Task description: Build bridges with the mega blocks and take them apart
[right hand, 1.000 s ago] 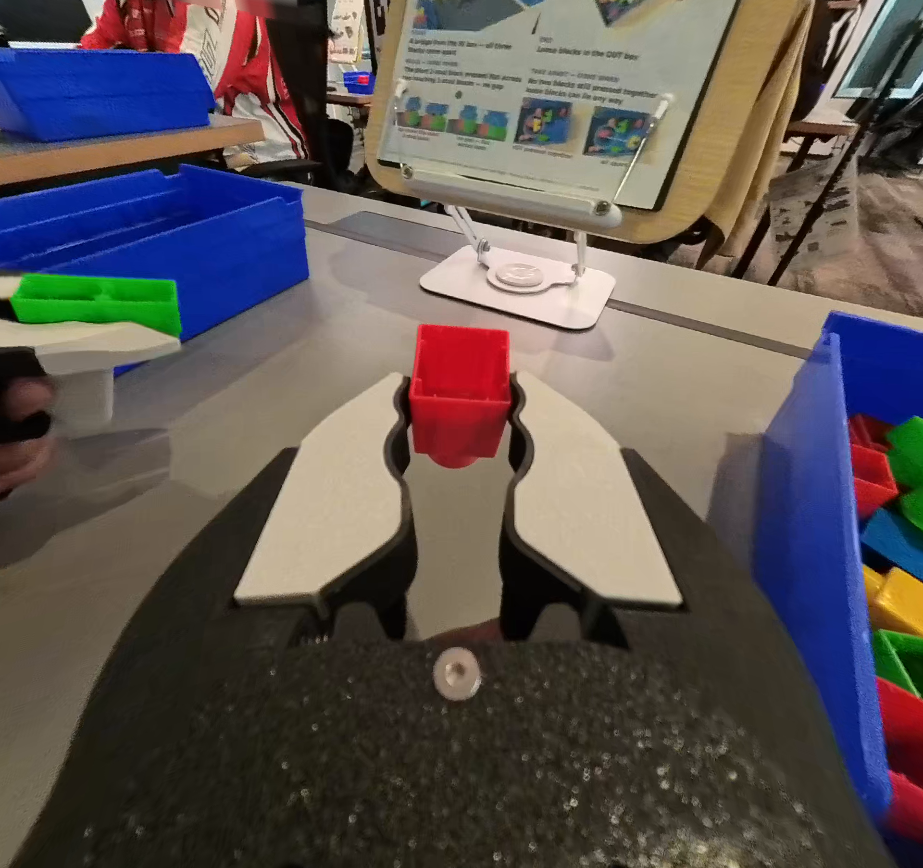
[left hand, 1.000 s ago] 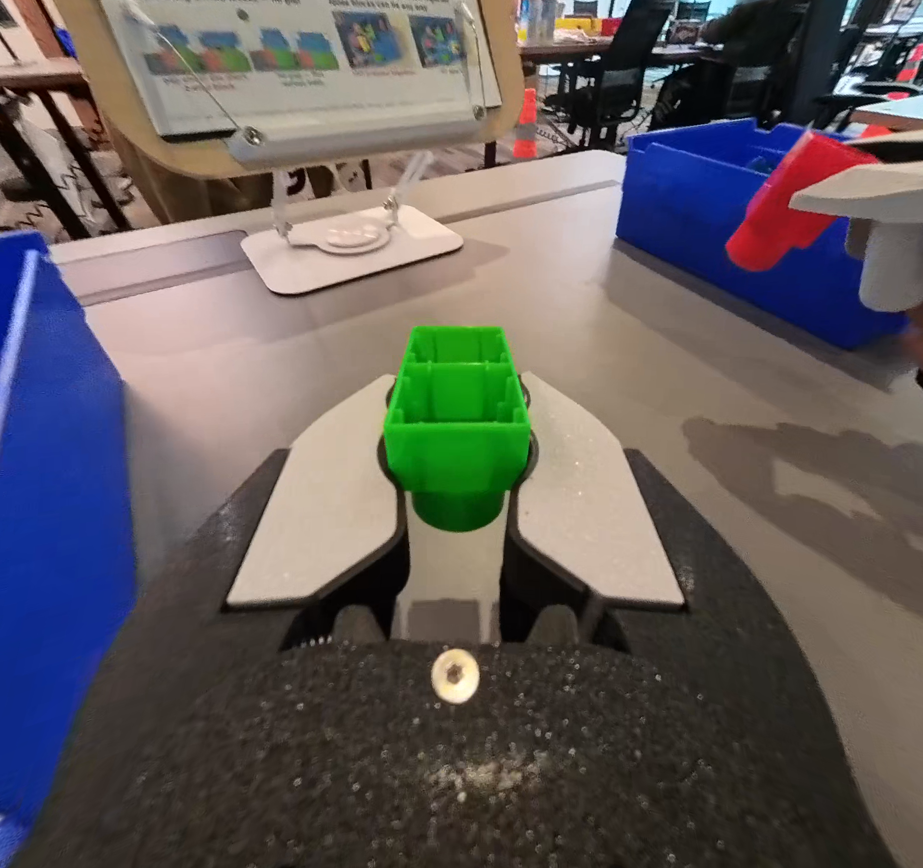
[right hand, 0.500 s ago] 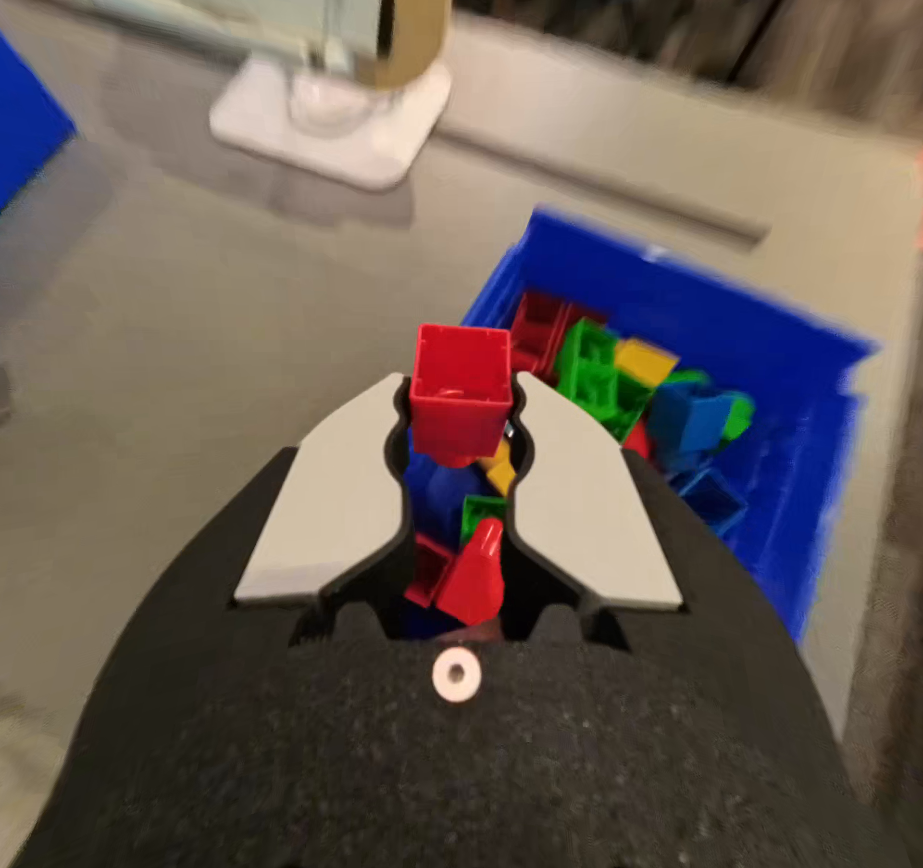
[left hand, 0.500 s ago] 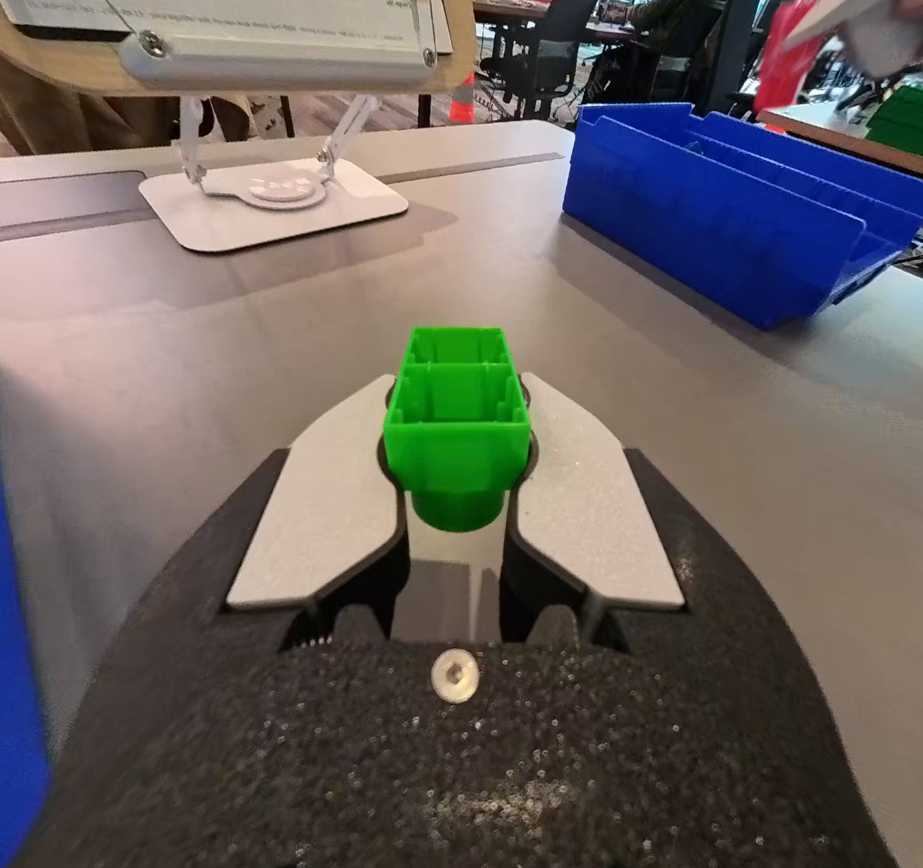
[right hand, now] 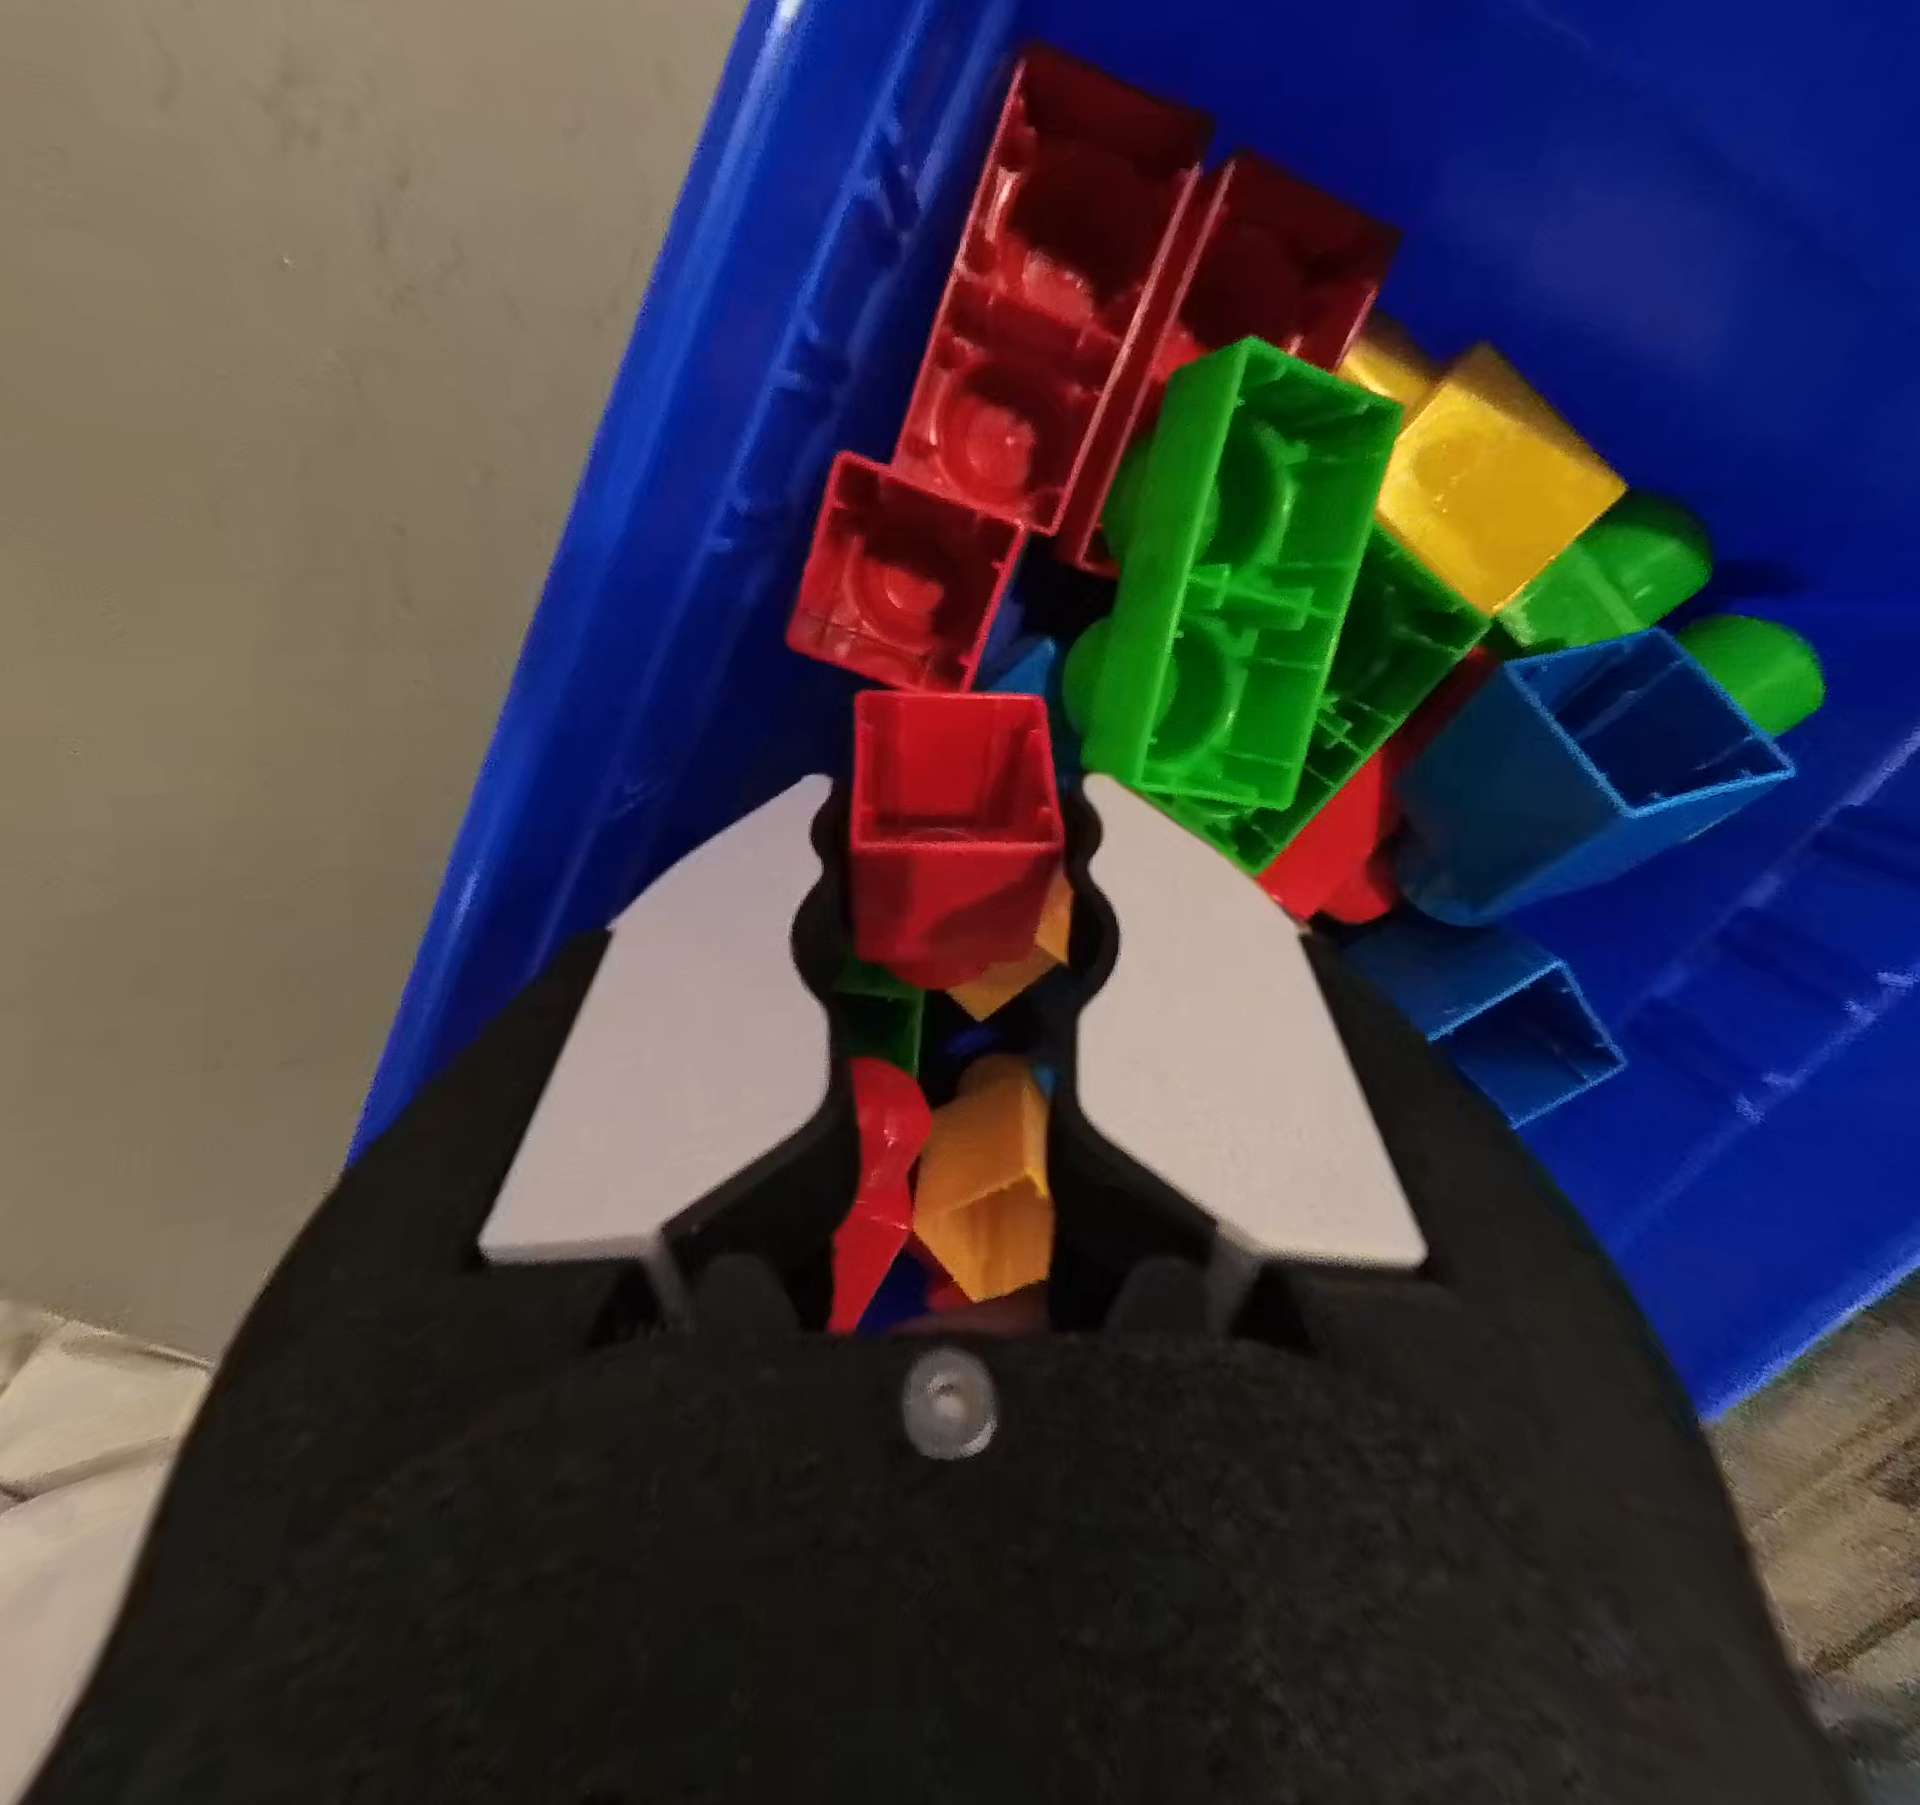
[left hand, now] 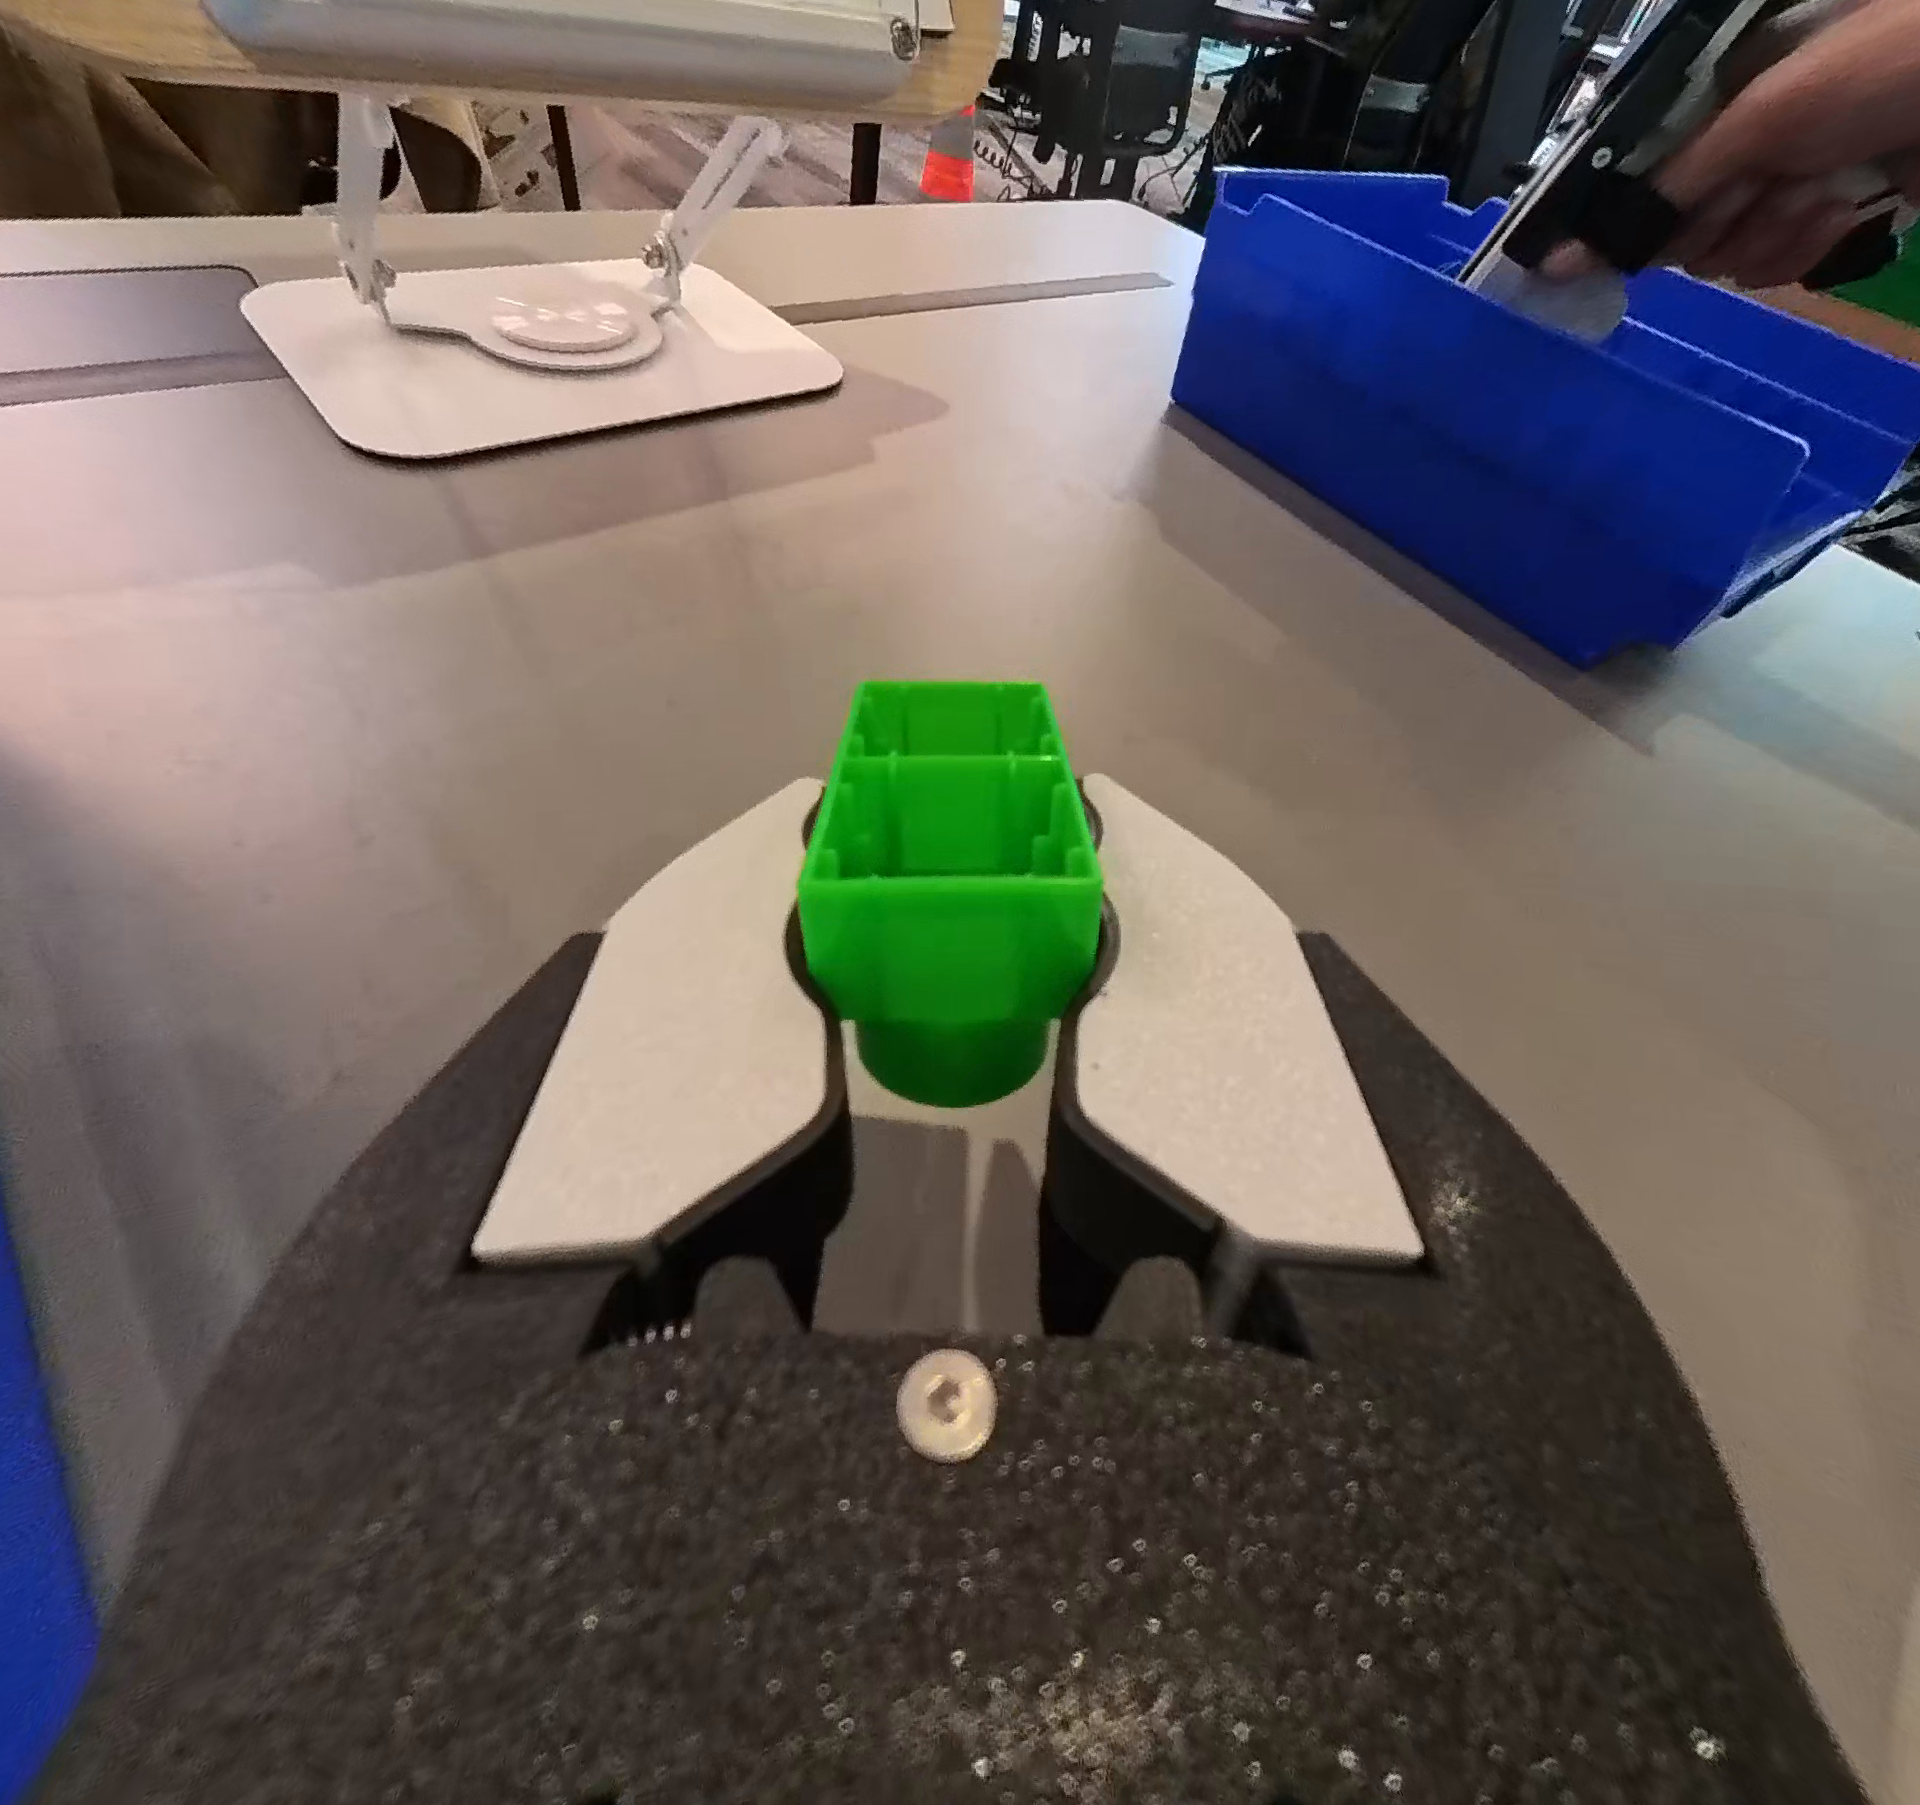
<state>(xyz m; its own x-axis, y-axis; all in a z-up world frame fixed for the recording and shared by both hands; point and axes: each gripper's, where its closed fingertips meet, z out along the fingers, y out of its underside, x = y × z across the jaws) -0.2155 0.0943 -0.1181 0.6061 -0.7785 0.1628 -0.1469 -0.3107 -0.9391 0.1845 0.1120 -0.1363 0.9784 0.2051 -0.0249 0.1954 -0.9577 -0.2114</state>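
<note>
My left gripper (left hand: 948, 799) is shut on a green two-stud block (left hand: 948, 882), held upside down with its hollow side up, above the grey table (left hand: 520, 716). My right gripper (right hand: 956, 789) is shut on a small red block (right hand: 956, 820), hollow side up, and points down into a blue bin (right hand: 727, 508). That bin holds several loose blocks, among them a green one (right hand: 1236, 571), red ones (right hand: 1049, 301), a yellow one (right hand: 1486, 477) and a blue one (right hand: 1590, 768). In the left wrist view the right gripper (left hand: 1538, 290) dips into the bin (left hand: 1507, 446), held by a hand.
A white stand (left hand: 540, 353) with an instruction board stands at the back of the table. The edge of another blue bin (left hand: 31, 1443) shows at the far left. Chairs and desks lie beyond the table.
My right gripper has swung right from the table centre and tipped down into the bin, still gripping the red block. My left gripper has shifted slightly with the green block.
</note>
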